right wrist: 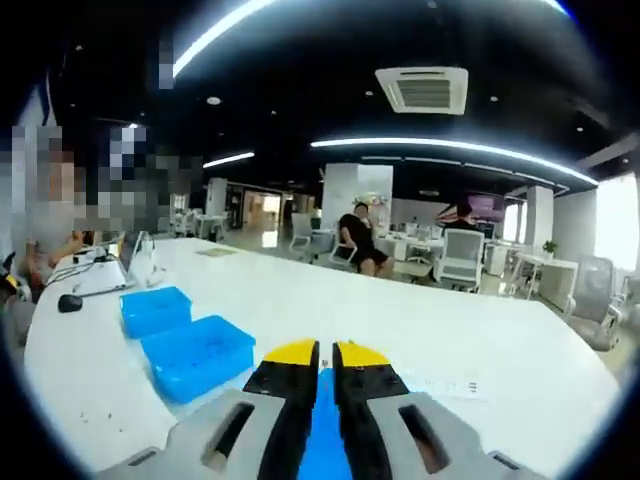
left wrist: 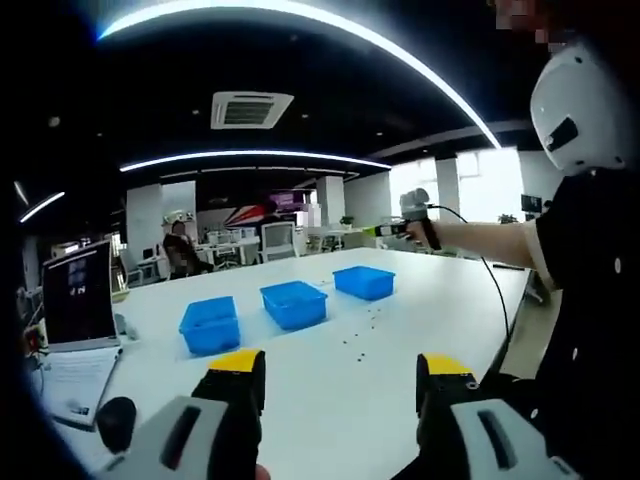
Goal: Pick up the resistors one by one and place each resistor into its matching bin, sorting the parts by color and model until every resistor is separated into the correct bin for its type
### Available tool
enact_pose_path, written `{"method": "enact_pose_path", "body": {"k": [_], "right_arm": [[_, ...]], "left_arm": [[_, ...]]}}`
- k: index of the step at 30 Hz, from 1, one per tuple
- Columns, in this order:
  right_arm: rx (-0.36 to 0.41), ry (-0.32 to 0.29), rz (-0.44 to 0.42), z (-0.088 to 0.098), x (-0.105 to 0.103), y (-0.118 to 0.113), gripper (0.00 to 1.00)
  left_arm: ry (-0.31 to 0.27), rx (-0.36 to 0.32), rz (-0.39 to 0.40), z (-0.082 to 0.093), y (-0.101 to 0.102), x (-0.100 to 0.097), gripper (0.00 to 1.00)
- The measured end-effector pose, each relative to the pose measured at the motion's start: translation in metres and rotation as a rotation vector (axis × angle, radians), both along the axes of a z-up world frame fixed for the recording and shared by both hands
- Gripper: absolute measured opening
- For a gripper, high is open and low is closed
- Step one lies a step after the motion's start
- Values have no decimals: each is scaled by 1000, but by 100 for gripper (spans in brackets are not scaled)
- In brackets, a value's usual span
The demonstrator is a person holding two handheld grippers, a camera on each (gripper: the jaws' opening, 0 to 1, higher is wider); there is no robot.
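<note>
Left gripper view: the left gripper [left wrist: 340, 375] is held above the white table [left wrist: 400, 380], its yellow-tipped jaws spread wide with nothing between them. Three blue bins are seen in a row on the table: a near bin [left wrist: 211, 325], a middle bin [left wrist: 294, 304] and a far bin [left wrist: 364, 282]. Small dark specks, taken for the resistors [left wrist: 362, 335], are scattered on the bare surface to the right of the bins; colour and model cannot be told at this size. The right gripper [left wrist: 413, 215] is seen well beyond the bins, raised in the person's outstretched hand [left wrist: 428, 234], a cable trailing from it. A laptop [left wrist: 78, 295] and papers [left wrist: 75, 380] lie at the table's left edge.

Right gripper view: the right gripper's jaws [right wrist: 319, 362] are nearly closed, with only a thin gap. A blue surface is seen through that gap, apparently a bin below; it cannot be told whether anything is pinched. Two blue bins are seen to the left, and a mouse [right wrist: 69, 302] at the far edge.

Room: open office, dark ceiling with curved light strips, a ceiling vent [left wrist: 250, 108], seated people at distant desks.
</note>
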State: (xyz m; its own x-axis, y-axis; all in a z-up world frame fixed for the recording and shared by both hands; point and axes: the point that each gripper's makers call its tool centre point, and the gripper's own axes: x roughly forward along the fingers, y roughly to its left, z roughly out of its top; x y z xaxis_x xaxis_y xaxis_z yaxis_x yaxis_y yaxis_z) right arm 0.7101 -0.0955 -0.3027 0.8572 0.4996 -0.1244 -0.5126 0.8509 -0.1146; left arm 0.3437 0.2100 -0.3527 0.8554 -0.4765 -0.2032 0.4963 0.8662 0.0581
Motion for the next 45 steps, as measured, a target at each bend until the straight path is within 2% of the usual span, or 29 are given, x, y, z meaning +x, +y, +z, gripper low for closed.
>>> {"method": "enact_pose_path", "body": {"k": [2,8,14,20,27,30,37,41,45], "right_arm": [[9,-15,-1,6,-5,-1,22],[14,-36,31,12,-37,-2,28],[31,-53,82,11,-82,-7,31],[63,-70,118,4,-138,-19,32],[94,-74,86,-7,-196,-38,35],[99,-65,60,-13,-215,-47,34],[94,-42,62,-14,-245,-49,34],[47,-27,112,-15,-253,-37,34],[-39,47,220,-29,-258,-19,33]], "left_arm": [[0,-1,-6,0,-2,0,62],[3,3,-13,-2,-5,1,62],[-2,-8,-12,-1,-4,5,62],[-4,-13,-17,-2,-3,11,63],[1,-20,-26,-5,-4,16,63],[2,-20,-31,-6,-5,19,63],[2,-15,-46,-6,-6,21,63],[10,-12,-53,-9,-7,19,64],[23,-12,-55,-14,-7,14,64]]}}
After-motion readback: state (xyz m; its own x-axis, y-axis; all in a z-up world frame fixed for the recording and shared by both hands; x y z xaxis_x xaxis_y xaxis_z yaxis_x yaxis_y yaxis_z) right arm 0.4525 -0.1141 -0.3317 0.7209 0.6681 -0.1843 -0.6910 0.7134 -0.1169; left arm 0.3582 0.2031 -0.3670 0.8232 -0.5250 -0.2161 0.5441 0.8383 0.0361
